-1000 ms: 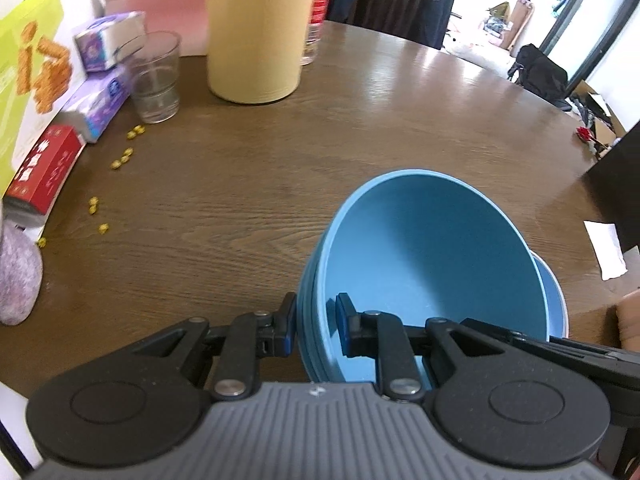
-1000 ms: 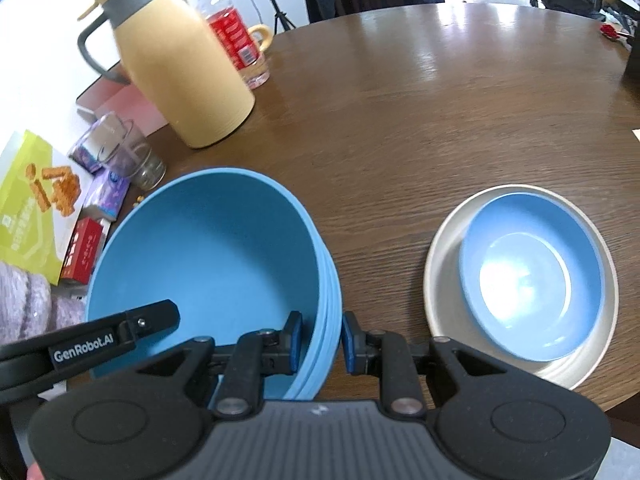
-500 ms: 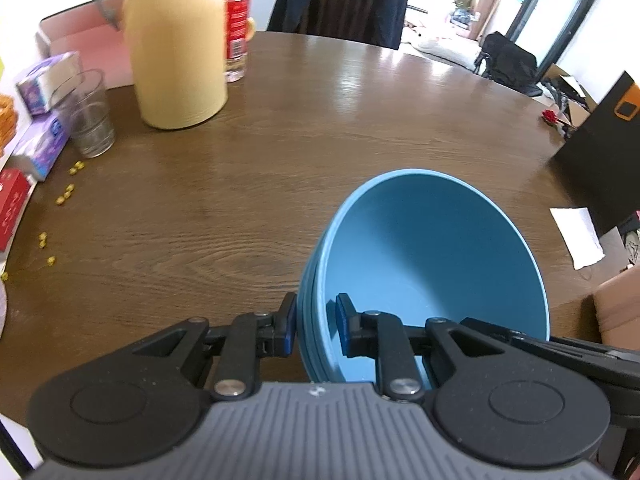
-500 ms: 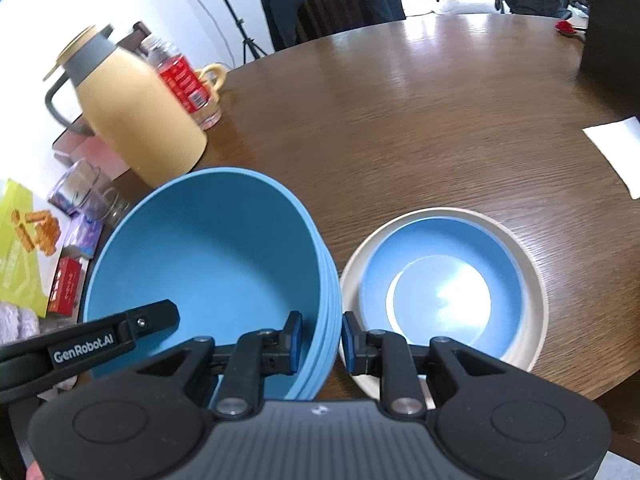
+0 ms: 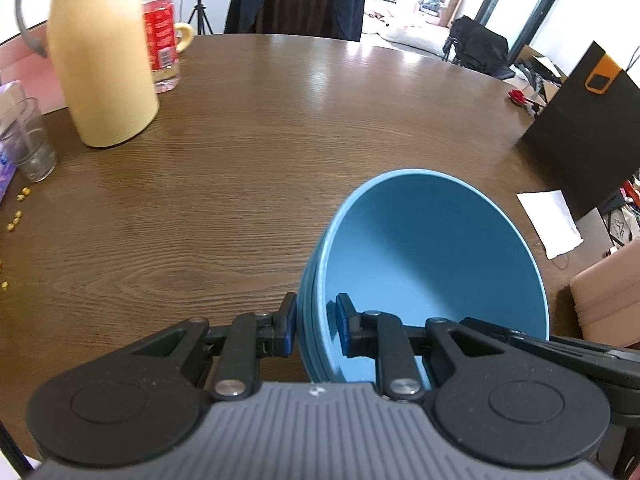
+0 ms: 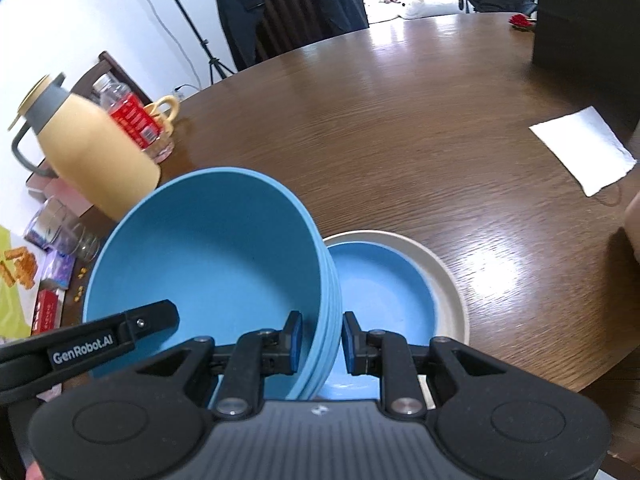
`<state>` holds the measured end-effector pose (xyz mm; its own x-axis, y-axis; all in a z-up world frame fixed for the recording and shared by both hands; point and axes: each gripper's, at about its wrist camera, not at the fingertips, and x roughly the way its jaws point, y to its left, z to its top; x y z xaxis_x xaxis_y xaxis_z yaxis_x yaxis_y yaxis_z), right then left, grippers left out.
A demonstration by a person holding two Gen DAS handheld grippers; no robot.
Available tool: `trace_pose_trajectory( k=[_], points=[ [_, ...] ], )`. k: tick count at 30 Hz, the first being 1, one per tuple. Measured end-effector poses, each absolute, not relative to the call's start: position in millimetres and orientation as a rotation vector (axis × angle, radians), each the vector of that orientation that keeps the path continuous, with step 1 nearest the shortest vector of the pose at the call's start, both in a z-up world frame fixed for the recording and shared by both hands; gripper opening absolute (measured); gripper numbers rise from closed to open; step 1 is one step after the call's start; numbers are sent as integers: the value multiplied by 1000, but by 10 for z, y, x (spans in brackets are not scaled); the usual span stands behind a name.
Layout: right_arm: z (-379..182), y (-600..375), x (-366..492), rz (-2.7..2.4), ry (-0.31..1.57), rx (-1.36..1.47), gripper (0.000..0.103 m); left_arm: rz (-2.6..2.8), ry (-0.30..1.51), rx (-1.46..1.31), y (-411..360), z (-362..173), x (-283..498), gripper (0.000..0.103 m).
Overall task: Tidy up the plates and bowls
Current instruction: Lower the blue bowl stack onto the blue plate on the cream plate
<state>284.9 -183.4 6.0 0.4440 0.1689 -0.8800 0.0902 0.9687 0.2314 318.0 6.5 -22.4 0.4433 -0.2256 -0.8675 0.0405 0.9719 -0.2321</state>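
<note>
A stack of blue bowls (image 6: 208, 264) hangs tilted above the round wooden table (image 6: 420, 152), gripped on opposite rims. The left gripper (image 5: 313, 326) is clenched on one rim, the right gripper (image 6: 322, 340) on the other. Under the stack's right edge, near the table's near edge, a blue plate (image 6: 384, 292) sits in a cream plate (image 6: 448, 284). A yellow thermos (image 6: 92, 160) stands at the table's left edge, and white paper (image 6: 584, 150) lies at the right.
</note>
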Motion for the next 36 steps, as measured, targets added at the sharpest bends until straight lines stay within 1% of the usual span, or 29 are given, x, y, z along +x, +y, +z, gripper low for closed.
trace_pose_trajectory(
  k=[15, 36],
  points=[
    [-131, -2287, 2935, 10, 1142, 293, 20, -189, 1134, -156, -370, -391, 3306, 21],
    [-454, -2406, 3074, 27, 1197, 282, 21, -170, 1170, -132, -515, -649, 3392, 21]
  ],
)
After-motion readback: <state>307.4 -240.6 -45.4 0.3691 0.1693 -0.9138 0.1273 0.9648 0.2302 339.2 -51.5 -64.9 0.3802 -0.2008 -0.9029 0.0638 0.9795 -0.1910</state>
